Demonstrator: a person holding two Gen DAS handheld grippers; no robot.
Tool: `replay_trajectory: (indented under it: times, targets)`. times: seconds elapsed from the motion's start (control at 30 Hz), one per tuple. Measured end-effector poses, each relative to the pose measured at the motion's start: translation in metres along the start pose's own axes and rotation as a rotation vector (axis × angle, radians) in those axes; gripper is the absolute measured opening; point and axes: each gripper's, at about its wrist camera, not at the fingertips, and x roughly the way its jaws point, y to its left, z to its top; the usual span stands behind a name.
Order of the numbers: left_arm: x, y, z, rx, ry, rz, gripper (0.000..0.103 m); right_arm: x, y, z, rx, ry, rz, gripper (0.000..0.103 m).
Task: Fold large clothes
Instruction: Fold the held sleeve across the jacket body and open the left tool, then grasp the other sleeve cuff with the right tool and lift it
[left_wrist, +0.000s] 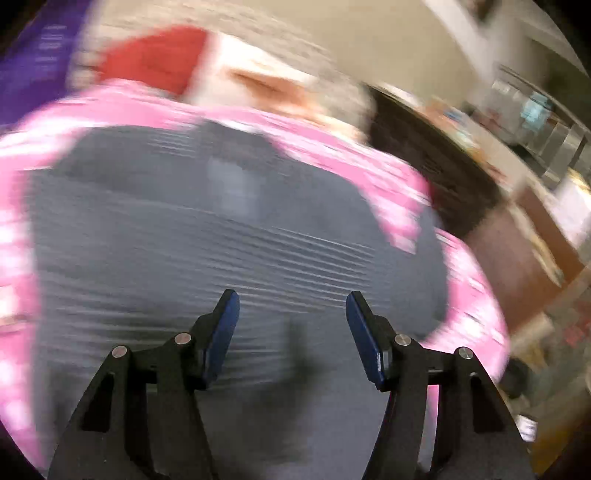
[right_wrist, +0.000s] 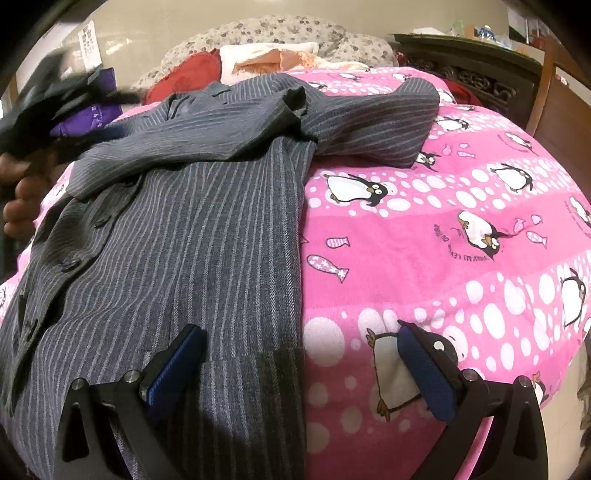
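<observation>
Grey pinstriped jacket (right_wrist: 207, 229) on penguin bedsheet (right_wrist: 443, 240) — sheet's lettering unreadable

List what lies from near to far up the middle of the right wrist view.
Right claw → grey pinstriped jacket → its folded-over sleeve → red cloth and peach cloth → floral bedding.

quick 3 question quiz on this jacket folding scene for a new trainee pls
1. True or false: the right gripper is shut on the grey pinstriped jacket.
2. What animal is printed on the pink bed cover? A cats, B penguins, C ducks.
3. Fill in: the left gripper is open and holds ____.

Key: 1 false, its fingers stand apart over the jacket's right edge. 2 B. 3 nothing.
</observation>
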Motion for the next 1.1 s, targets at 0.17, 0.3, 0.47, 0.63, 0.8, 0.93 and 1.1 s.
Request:
replay_trajectory:
  times: [0.17,0.3,0.47,0.63,0.8,0.93,1.1]
  targets:
    - [-0.039,0.061,-0.026,-0.051,-0.085,0.282,0.059,-0.029,-0.035,0.047,0.031,-0.051,0.025,0.093]
    - [-0.03,0.088,-0.069,-0.07,-0.071,0.43,0.059,-0.046,-0.103,0.124,0.052,-0.25,-0.031,0.093]
    - [-0.027,0.098,-0.075,-0.133,-0.052,0.428,0.064,0.006,-0.178,0.22,0.098,-0.298,-0.007,0.079]
    - [-0.024,0.101,-0.074,-0.135,-0.055,0.439,0.064,0.086,-0.22,0.299,0.173,-0.203,0.066,0.069]
    - [-0.025,0.108,-0.075,-0.136,-0.052,0.447,0.064,0.148,-0.238,0.336,0.235,-0.048,0.079,0.069]
    - [-0.024,0.109,-0.073,-0.136,-0.051,0.448,0.064,0.154,-0.229,0.335,0.183,0.048,0.008,0.012]
    - [-0.023,0.109,-0.072,-0.136,-0.051,0.448,0.064,0.054,-0.231,0.303,0.175,-0.164,0.073,0.004]
